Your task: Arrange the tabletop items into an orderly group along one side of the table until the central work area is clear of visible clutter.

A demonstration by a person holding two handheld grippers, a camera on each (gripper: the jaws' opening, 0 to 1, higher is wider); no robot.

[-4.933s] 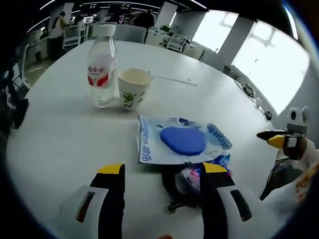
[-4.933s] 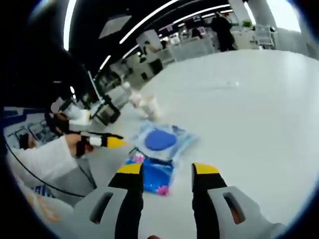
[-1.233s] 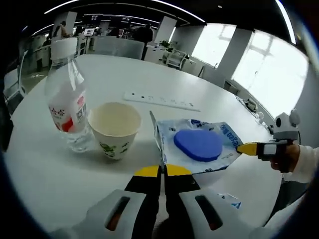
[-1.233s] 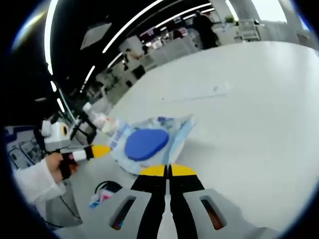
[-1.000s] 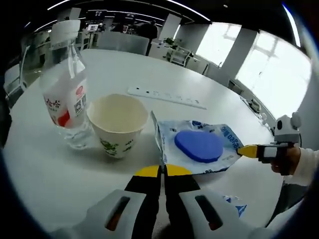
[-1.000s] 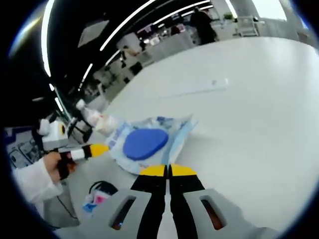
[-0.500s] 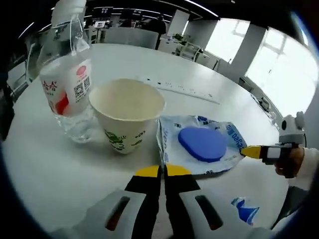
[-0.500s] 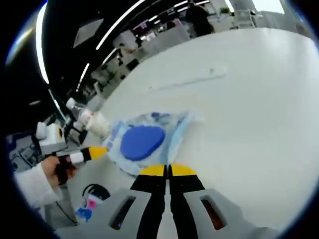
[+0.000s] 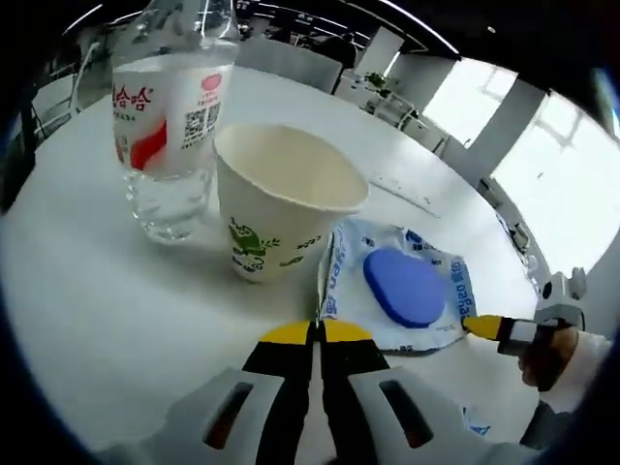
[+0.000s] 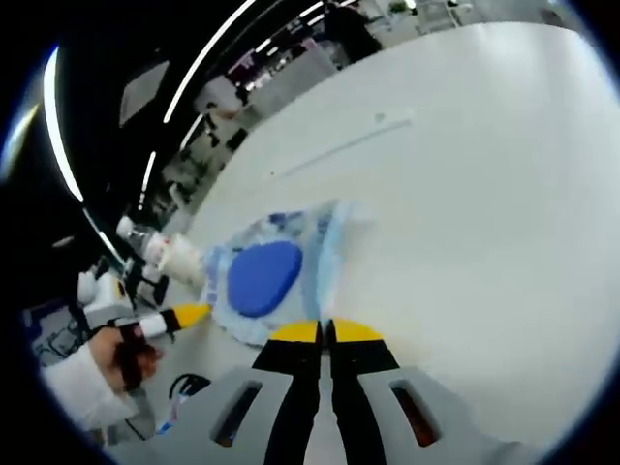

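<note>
Two grippers, both with yellow-tipped jaws pressed together on opposite edges of one packet. Left gripper (image 9: 317,332) pinched the packet (image 9: 402,291) at its near edge; right gripper (image 10: 325,332) nipped its far edge. Packet: crinkled clear-and-white plastic, blue print, holding a rounded blue pad (image 9: 404,288). It lay on the white table (image 9: 87,291), touching a paper cup (image 9: 281,211) beside a water bottle (image 9: 170,116).

White round table (image 9: 87,291), bottle (image 9: 170,126) at 11 o'clock, cup (image 9: 281,208) beside it, packet (image 9: 402,291) at 3 o'clock
</note>
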